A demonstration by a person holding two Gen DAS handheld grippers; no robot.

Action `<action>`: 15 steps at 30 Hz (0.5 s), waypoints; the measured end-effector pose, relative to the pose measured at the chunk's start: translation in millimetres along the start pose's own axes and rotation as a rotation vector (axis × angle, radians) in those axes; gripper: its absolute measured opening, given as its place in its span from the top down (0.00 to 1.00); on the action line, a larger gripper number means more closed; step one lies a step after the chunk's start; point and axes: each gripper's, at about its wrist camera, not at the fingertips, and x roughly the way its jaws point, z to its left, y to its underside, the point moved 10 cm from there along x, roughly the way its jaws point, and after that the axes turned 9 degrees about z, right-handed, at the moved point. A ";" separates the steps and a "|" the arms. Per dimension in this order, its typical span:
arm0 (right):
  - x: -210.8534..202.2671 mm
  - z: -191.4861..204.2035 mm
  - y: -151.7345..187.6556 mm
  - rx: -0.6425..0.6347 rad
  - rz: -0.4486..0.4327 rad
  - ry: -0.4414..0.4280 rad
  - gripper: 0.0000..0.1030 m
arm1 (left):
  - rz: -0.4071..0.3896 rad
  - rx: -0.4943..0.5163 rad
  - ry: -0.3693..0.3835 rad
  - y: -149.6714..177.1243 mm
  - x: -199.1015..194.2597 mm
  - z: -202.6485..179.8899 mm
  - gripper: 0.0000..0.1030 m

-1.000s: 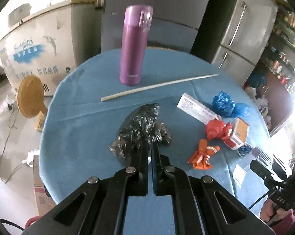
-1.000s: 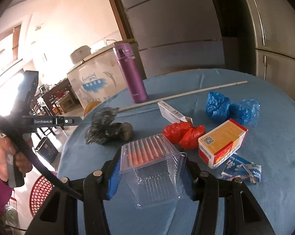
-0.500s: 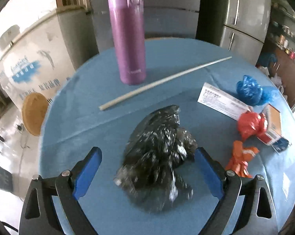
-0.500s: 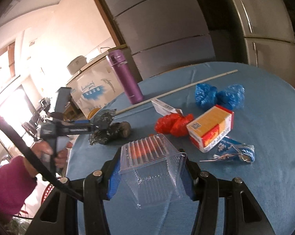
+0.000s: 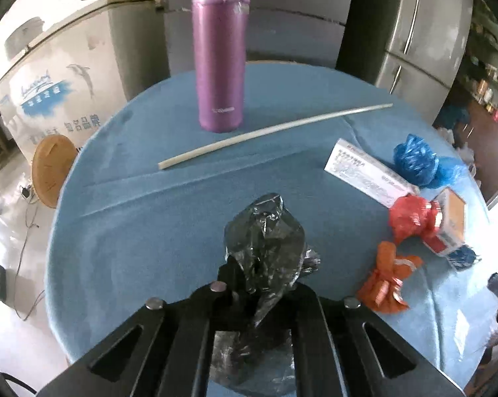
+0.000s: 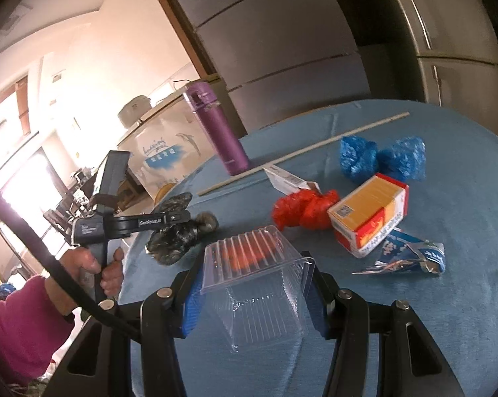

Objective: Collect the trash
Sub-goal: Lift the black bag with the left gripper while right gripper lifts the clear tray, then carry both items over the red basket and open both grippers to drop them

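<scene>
A crumpled black plastic bag point(image 5: 265, 231) lies on the round blue table point(image 5: 133, 231). My left gripper point(image 5: 262, 271) is shut on its near end, the black fingers pinching the film. The right wrist view shows the same left gripper point(image 6: 169, 221) over the bag point(image 6: 176, 241), held by a hand in a pink sleeve. My right gripper point(image 6: 254, 284) is shut on a clear ribbed plastic container point(image 6: 259, 304), its blue pads pressing both sides. More trash lies to the right: a red bag point(image 6: 302, 210), an orange-and-red box point(image 6: 370, 218), blue bags point(image 6: 381, 158) and a blue wrapper point(image 6: 404, 258).
A tall purple flask point(image 5: 220, 53) stands at the table's far side, with a long pale stick point(image 5: 272, 132) lying in front of it. A white carton point(image 5: 368, 175) and an orange bag point(image 5: 386, 278) lie at the right. A chest freezer and fridges stand beyond the table.
My left gripper opened wide, dropped over the black bag and shut on it. The right gripper kept its hold on the clear container and rolled slightly.
</scene>
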 end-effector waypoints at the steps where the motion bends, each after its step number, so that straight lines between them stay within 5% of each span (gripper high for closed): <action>1: -2.1 4.3 -0.2 -0.004 -0.004 -0.003 0.46 | -0.014 -0.011 0.007 4.7 -11.0 1.3 0.97; 8: -14.8 36.0 0.9 -0.051 -0.017 -0.023 0.46 | -0.104 -0.079 0.014 29.3 -78.3 16.9 0.98; 15: -21.4 80.6 5.2 -0.123 -0.016 -0.072 0.46 | -0.179 -0.133 -0.074 79.0 -148.6 44.6 0.98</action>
